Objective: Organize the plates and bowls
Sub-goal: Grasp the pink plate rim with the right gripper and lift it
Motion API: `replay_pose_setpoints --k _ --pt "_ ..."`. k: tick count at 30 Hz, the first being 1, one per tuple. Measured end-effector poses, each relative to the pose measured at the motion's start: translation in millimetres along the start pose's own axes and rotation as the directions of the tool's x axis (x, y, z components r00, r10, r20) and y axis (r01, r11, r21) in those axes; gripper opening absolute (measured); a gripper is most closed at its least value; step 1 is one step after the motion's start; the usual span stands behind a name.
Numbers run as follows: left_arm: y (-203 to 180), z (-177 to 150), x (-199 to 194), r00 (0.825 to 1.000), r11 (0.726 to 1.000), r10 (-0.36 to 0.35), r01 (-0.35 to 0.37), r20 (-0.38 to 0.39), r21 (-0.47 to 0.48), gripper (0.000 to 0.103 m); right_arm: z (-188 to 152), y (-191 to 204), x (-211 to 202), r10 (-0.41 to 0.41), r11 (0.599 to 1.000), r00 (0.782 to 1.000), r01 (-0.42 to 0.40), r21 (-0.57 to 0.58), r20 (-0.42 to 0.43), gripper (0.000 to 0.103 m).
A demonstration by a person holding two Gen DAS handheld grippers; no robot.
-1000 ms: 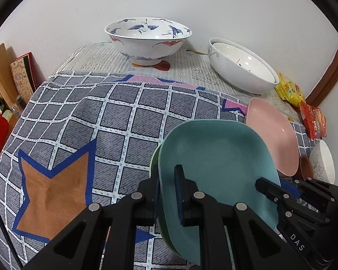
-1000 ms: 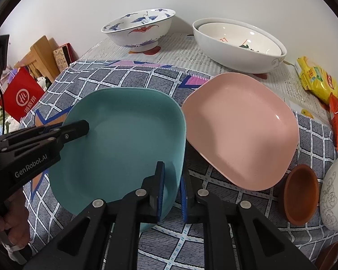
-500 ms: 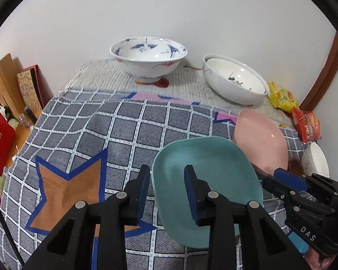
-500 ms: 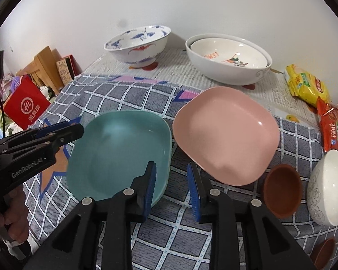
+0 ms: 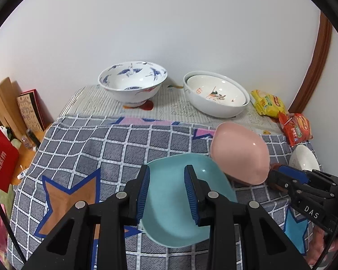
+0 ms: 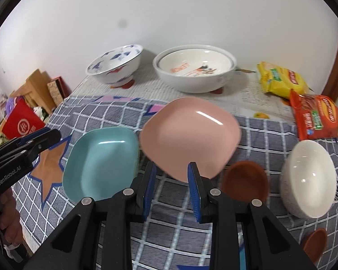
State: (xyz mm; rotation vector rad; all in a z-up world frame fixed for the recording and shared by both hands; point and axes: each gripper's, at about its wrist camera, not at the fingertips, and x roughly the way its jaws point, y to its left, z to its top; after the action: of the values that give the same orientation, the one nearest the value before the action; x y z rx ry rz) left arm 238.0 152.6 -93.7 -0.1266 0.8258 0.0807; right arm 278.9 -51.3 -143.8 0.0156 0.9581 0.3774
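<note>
Left tool (image 5: 166, 191): jaws just parted, empty, above teal plate (image 5: 169, 220). Right tool (image 6: 172, 189): jaws just parted, empty, pink plate (image 6: 189, 132) just ahead.

We see a glossy, smooth teal plate (image 6: 101, 164) and pink plate (image 6: 189, 135) on matt woven checked cloth (image 5: 90, 144); glazed white bowls (image 6: 193, 72) sit on printed paper (image 6: 247, 94) at the tabletop's far edge, beside shiny plastic snack packets (image 6: 315, 117).

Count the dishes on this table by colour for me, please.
Teal plate: 1
Pink plate: 1
Blue-and-white bowl: 1
White bowls: 3, a nested pair and a small bowl
Brown saucers: 2
Total: 8
</note>
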Motion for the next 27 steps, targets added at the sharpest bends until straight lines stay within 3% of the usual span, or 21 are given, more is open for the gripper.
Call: replay_pose_setpoints --k 8,11,14,27 --pt "-28 8 7 1.0 0.999 -0.001 0.001 0.003 0.037 0.031 3 -37 -10 -0.032 0.998 0.999 0.03 0.058 0.027 0.033" --pt "-37 11 17 1.0 0.999 -0.004 0.004 -0.009 0.041 0.045 5 -47 -10 -0.045 0.997 0.998 0.042 0.068 0.034 0.035" --pt "-44 13 32 0.999 0.999 -0.015 0.016 -0.038 0.038 0.045 9 -54 -7 -0.062 0.996 0.997 0.059 0.072 0.037 0.04" --pt "-71 35 101 0.988 0.997 -0.062 0.067 -0.14 0.032 0.045 37 -69 45 -0.168 0.984 0.986 0.169 0.052 -0.009 0.04"
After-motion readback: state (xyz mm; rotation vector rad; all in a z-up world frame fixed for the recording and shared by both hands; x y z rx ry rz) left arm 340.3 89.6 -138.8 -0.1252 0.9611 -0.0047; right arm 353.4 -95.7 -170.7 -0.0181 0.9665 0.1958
